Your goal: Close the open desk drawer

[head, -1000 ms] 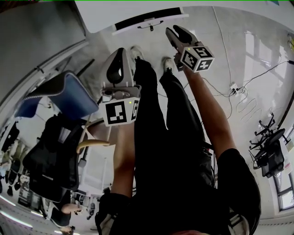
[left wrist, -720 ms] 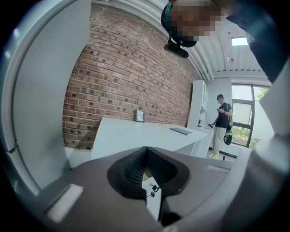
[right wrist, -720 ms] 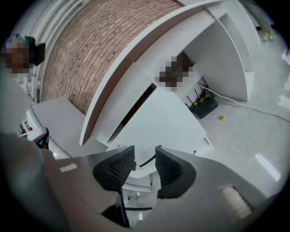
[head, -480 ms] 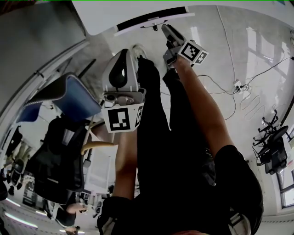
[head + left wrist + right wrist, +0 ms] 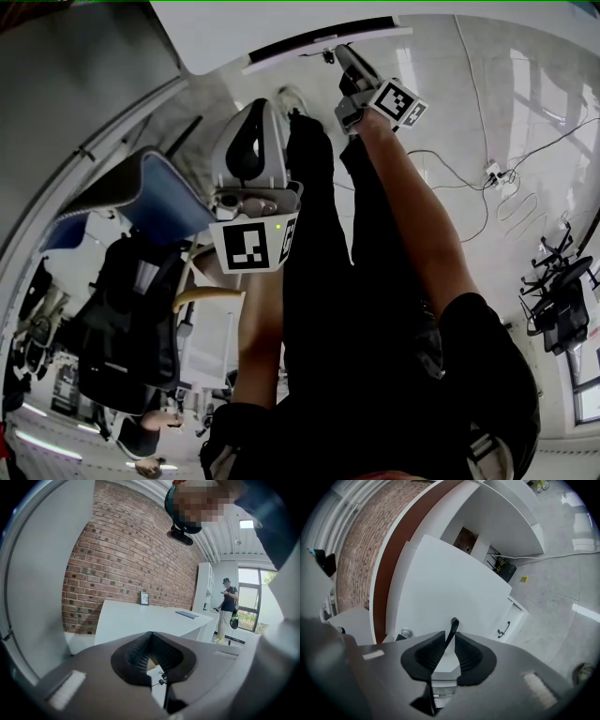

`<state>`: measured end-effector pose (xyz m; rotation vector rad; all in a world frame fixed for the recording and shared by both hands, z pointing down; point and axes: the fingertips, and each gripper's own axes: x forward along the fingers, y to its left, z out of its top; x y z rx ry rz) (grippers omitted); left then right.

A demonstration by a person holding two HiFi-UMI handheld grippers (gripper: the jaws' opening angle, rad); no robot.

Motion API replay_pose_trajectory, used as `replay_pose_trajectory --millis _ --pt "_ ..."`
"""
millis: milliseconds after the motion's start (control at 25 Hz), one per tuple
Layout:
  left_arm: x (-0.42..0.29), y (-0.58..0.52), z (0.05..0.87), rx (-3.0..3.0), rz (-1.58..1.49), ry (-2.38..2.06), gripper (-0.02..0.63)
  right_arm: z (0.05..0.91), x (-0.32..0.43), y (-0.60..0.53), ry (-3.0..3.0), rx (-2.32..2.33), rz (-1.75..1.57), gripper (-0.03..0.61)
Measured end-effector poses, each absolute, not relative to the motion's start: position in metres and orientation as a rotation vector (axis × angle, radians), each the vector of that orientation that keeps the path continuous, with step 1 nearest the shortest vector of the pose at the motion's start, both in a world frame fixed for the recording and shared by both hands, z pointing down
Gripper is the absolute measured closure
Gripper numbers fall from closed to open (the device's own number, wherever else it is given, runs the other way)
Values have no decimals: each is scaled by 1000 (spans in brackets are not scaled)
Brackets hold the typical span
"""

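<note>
Subject of task: the white flat-fronted desk drawer (image 5: 440,592) stands pulled out from the white desk (image 5: 216,28), with a dark strip of its open interior showing along the desk edge in the head view.

Right gripper (image 5: 446,638): its jaws have just been closing and now sit clamped on the drawer's thin black bar handle (image 5: 453,626), with the bar filling the gap at the tips. This hold appears meant to steer the drawer front squarely as it is driven home.

Left gripper (image 5: 253,141): jaws fully together with nothing between them. It is held well back from the drawer at the person's left side, apparently parked out of the stroke.

Clearances: the drawer's travel runs away from the person into the desk, and no obstruction is visible there. The person's shoes (image 5: 292,97) stand just short of the drawer front. A blue-seated chair (image 5: 155,192) sits well left of the drawer, and loose floor cables (image 5: 469,202) lie well right. A second black-handled drawer (image 5: 504,629) sits beside it, closed.
</note>
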<state>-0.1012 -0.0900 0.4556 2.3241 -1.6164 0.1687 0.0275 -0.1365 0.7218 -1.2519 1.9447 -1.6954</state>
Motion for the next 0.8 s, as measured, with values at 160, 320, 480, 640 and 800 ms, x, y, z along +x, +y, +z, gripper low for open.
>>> replay_pose_trajectory --millis 160,320,480,640,800 --pt "-104 -93 455 2324 156 -1620 600 718 27 -136 1928 -1235 -1703 526" --pt "-107 -95 453 2324 158 -1628 600 714 28 -135 1919 -1224 -1703 541" --pt "-111 -94 451 2322 154 -1637 600 710 27 -135 1928 -1213 -1696 557" --pt "-111 -93 450 2319 147 -1642 600 701 27 -137 1932 -1197 -1663 563" --pt "-112 -92 446 2319 139 -1640 599 688 24 -150 1937 -1180 -1625 563"
